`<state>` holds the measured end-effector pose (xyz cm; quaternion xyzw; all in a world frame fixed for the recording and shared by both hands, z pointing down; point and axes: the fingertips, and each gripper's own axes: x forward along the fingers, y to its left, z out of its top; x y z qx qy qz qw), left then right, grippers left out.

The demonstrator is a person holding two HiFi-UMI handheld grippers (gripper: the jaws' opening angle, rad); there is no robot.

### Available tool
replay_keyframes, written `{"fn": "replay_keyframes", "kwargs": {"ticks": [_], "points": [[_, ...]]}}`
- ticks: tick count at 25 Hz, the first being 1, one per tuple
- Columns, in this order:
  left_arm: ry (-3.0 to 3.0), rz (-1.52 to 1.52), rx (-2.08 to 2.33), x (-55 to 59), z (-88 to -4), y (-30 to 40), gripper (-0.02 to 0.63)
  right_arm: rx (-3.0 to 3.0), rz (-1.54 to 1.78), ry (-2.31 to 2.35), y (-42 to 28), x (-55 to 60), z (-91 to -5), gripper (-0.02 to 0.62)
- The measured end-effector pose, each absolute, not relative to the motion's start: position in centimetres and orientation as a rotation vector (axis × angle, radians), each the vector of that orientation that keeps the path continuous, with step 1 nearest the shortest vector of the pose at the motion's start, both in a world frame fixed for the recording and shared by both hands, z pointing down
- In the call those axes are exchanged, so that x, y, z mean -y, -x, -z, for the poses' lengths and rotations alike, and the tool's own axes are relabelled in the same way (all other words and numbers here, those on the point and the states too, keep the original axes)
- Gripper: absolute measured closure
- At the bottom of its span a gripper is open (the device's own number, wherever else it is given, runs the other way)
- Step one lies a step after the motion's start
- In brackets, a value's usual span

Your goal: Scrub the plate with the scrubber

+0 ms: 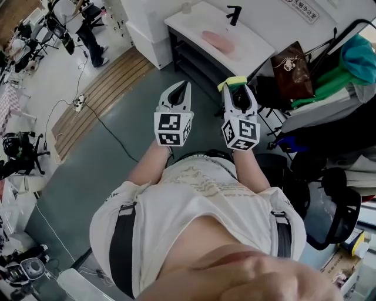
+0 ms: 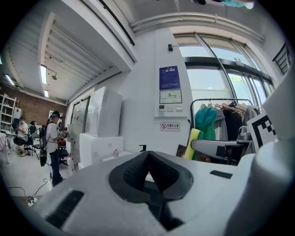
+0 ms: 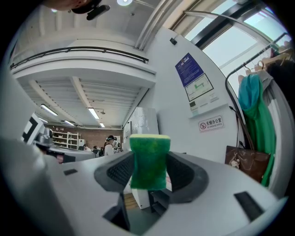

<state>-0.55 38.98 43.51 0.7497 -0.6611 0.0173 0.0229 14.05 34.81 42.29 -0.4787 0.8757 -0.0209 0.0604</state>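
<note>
Two grippers point side by side toward 12 o'clock, the left gripper (image 1: 183, 88) closed and empty, the right gripper (image 1: 238, 89) clamping the one scrubber (image 1: 232, 82). One pink plate (image 1: 218, 41) lies on the bench (image 1: 191, 22) at 12 o'clock.

White bench (image 1: 188, 24) at the top of the head view — pink plate (image 1: 218, 41) lies flat on it, black upright fixture (image 1: 234, 13) stands at its back edge. Grey-green floor (image 1: 88, 176) below, with a wooden-slat strip (image 1: 100, 94) alongside — power strip (image 1: 78, 104) at its left edge, cable (image 1: 114, 134) trailing across the floor.
</note>
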Motion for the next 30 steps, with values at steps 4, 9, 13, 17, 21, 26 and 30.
{"fn": "replay_keyframes", "kwargs": {"ticks": [4,9,13,17,21,26,30], "points": [[-2.319,-0.056,2.055,-38.8,-43.5,1.4,0.584,-2.65,0.057,1.444,-13.3,-34.2,-42.2,0.368],[-2.279,-0.045,2.078,-37.7,-43.7,3.3,0.584,-2.633,0.058,1.433,-12.3,-32.6,-42.2,0.368],[-2.274,-0.059,2.096,-36.1,-43.6,4.4,0.584,-2.623,0.064,1.425,-11.7,-30.6,-42.2,0.368],[-2.287,-0.077,2.089,-33.6,-43.8,4.6,0.584,-2.612,0.068,1.426,-11.1,-28.0,-42.3,0.368],[-2.282,-0.063,2.081,-30.6,-43.9,5.5,0.584,-2.596,0.057,1.429,-10.5,-24.7,-42.1,0.368],[-2.265,-0.073,2.079,-26.7,-44.7,6.7,0.584,-2.6,0.063,1.431,-9.7,-20.2,-42.7,0.368],[-2.246,-0.112,2.089,-22.8,-45.5,7.8,0.584,-2.611,0.087,1.417,-8.4,-16.1,-43.2,0.368]]}}
